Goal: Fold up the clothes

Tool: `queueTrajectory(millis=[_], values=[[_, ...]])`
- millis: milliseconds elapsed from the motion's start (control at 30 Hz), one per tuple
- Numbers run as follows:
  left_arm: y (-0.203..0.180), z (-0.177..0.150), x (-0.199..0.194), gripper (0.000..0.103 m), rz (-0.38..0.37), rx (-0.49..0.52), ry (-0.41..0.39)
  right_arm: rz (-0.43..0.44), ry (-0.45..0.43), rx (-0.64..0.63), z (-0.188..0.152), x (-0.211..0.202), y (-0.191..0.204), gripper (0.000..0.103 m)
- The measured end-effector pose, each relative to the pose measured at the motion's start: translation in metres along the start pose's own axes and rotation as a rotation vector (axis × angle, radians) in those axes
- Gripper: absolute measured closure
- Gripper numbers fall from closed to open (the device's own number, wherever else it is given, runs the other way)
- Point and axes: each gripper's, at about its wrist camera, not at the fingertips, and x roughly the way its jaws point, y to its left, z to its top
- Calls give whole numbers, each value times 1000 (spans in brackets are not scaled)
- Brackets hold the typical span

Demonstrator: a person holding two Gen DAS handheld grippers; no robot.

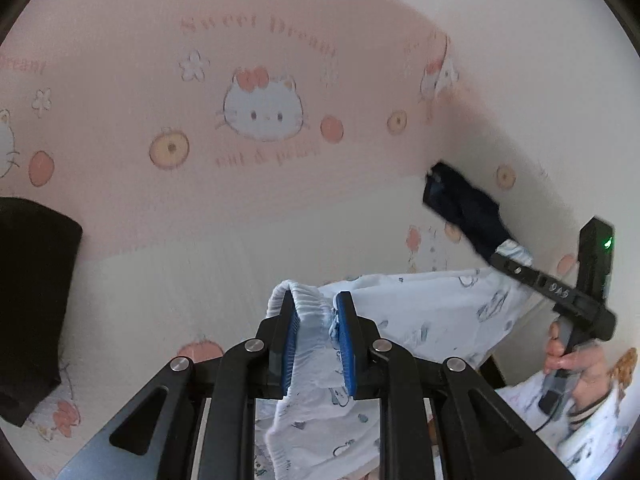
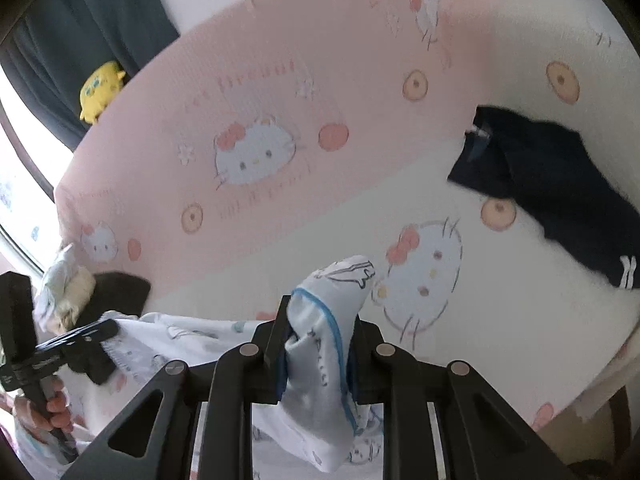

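White printed garment (image 1: pixel 420 312) hangs gripped in the left tongs (image 1: pixel 316 336) by its elastic edge, the rest stretching off to their right toward the right tongs (image 1: pixel 516 258), above the bed (image 1: pixel 160 260). Dark clothes lie left (image 1: pixel 32 300) and ahead-right (image 1: pixel 464 204).

Right view: right tongs (image 2: pixel 320 356) clench a blue-trimmed corner of the same cloth (image 2: pixel 320 360). Held spread in the air; no crease can be seen, so the folding looks unfinished.

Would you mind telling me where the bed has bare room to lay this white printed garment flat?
The widest bare stretch of the bedsheet runs between the black garment on the left and the navy garment on the right, ahead of both grippers. It is crowded at the near-left edge by a small clothes pile. The white printed garment hangs between the left gripper and right gripper.
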Motion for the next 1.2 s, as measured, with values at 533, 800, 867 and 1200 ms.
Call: queueTrajectory(millis=[533,800,867,1200], values=[[8,-64,27,87,4,29,179,-149,229,47,-17,34,-26,83],[18,-102,52,87,37,15,260,-178,279,161,-25,43,-48,83],[20,-104,54,87,41,20,265,-186,277,169,-25,44,-50,83],[29,-95,42,84,14,-60,262,-16,189,217,-24,18,-43,30]])
